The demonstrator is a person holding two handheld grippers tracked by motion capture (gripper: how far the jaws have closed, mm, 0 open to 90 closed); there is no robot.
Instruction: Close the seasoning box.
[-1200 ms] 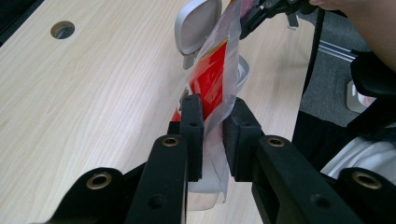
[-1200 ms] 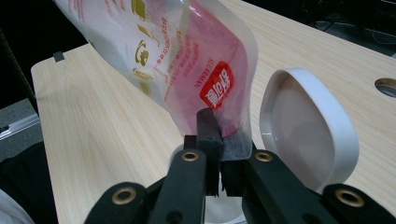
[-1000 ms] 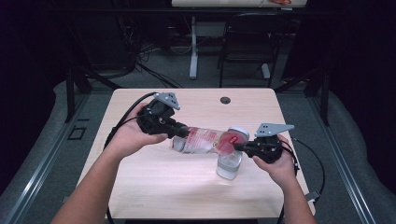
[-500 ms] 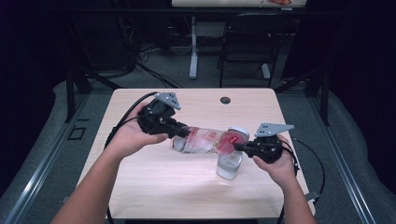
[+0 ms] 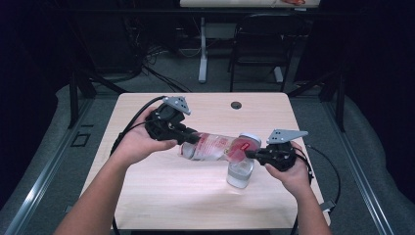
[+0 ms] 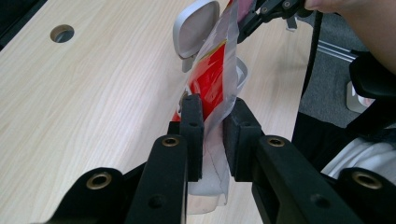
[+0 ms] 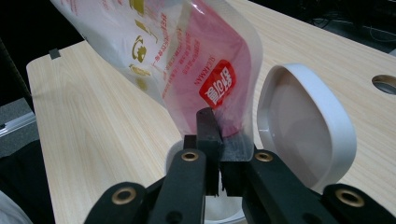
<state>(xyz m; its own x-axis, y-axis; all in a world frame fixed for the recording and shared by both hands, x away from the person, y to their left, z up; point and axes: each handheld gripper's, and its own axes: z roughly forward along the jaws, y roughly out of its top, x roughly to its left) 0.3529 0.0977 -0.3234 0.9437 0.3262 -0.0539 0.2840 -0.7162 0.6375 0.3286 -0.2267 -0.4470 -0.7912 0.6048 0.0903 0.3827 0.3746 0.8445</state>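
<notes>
You are working with two grippers, one pouch and one container on a single wooden table [image 5: 161,196].

The left gripper [image 5: 192,138] is closed on one end of the pouch [image 5: 215,146]. In the left gripper view its two black jaws stand nearly together, with only the thin clear film of the pouch pressed between them.

The right gripper [image 5: 250,154] is closed on the opposite end of the same pouch. In the right gripper view its jaws meet on the dark edge strip below the red printed patch, with no visible gap between them.

The pouch is one clear plastic bag with red and gold printing. You hold it off the table, stretched between the two grippers and roughly level, with the right-hand end slightly lower. That lower end sits directly above the container.

The container [image 5: 240,171] is one clear jar with a white rim. It stands upright on the table, toward your right side, just beside the right gripper. Its one lid [image 7: 303,126], white and hinged, stands open beside the mouth, and the pouch end hangs over the open mouth. Whether the pouch touches the rim cannot be told.

One round cable hole [image 5: 236,105] sits in the far edge of the table, well apart from the work. One cable trails from each gripper, two in all.
</notes>
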